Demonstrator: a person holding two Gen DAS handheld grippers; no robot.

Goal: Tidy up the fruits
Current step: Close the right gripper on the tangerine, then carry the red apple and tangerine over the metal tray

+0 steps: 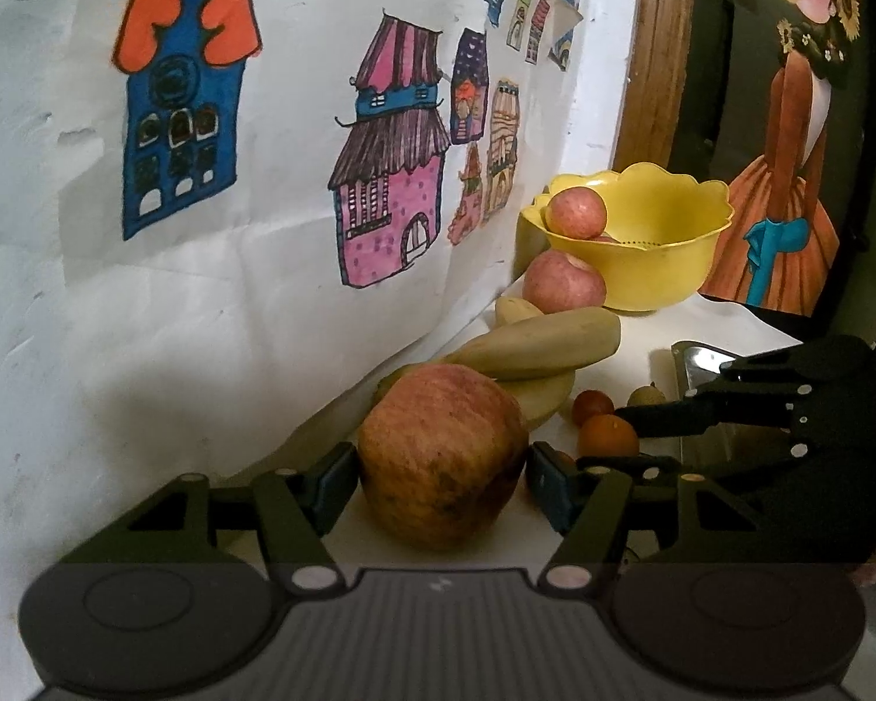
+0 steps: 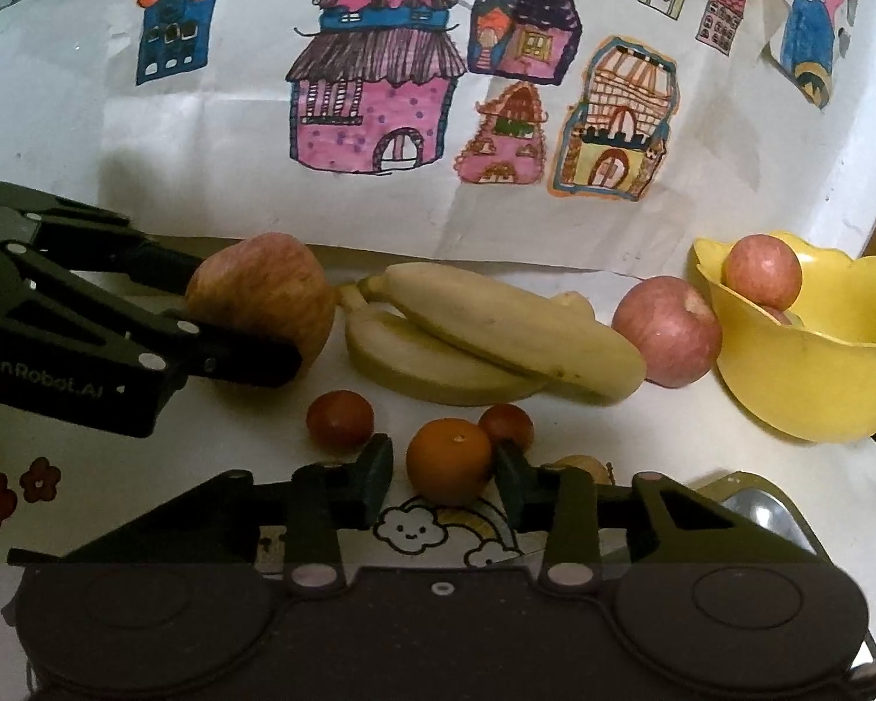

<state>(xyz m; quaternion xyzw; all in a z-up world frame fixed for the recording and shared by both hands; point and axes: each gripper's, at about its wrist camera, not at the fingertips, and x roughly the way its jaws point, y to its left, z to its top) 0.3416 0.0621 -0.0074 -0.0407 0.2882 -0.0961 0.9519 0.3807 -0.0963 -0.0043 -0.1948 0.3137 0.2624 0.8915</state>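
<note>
Bananas [image 2: 485, 333] and apple [image 2: 666, 330] crowding bowl [image 2: 800, 385].

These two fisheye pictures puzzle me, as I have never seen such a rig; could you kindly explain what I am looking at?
There is no robot here: a person holds a two-finger gripper in each hand, and a camera on each looks forward along its fingers. The black shape at the bottom of each picture is that gripper's own body.

The left wrist view shows the left gripper with its fingers either side of a large apple; whether they press it is unclear. The right wrist view shows the right gripper around a small orange, with a gap at one finger, so it looks open.

On the white surface lie bananas, another apple, two small dark red fruits, and a yellow bowl with an apple in it. Children's house drawings hang behind.
</note>
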